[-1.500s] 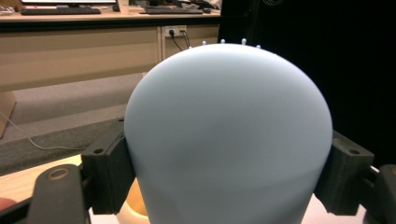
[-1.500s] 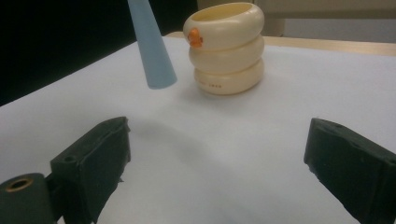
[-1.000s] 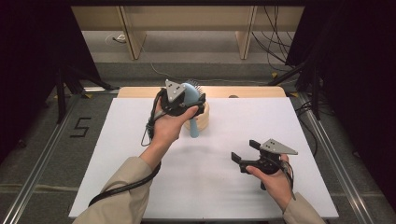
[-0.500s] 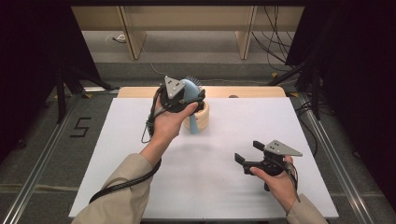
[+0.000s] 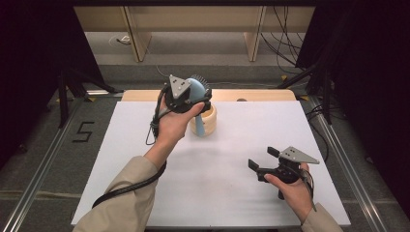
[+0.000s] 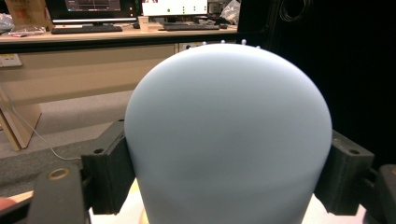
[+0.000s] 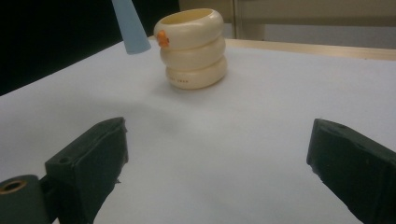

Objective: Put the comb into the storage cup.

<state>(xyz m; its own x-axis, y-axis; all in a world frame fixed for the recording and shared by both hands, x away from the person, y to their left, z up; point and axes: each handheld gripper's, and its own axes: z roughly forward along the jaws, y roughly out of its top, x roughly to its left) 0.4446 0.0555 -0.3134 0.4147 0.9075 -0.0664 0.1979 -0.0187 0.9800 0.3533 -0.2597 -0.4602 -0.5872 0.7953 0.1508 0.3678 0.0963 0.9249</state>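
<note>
Pale blue plastic is what the left gripper (image 5: 191, 99) holds: it is a hairbrush (image 5: 197, 92), and the two black jaws are clamped on the sides of its rounded head. In the left gripper view the smooth back of the hairbrush (image 6: 229, 135) sits between the jaws, and small white bristle tips show over its top edge. In the high view the brush is in the air at about 12 o'clock on the white table (image 5: 232, 193), with its handle pointing down just beside a cream ribbed holder (image 5: 208, 122). In the right gripper view the tip of the handle hangs at about 10 o'clock from the holder (image 7: 194, 49), close to its rim; I cannot tell if they touch. The right gripper (image 5: 263, 159) is at about 4 o'clock on the table, well apart from the holder, with its jaws wide apart and nothing between them.
</note>
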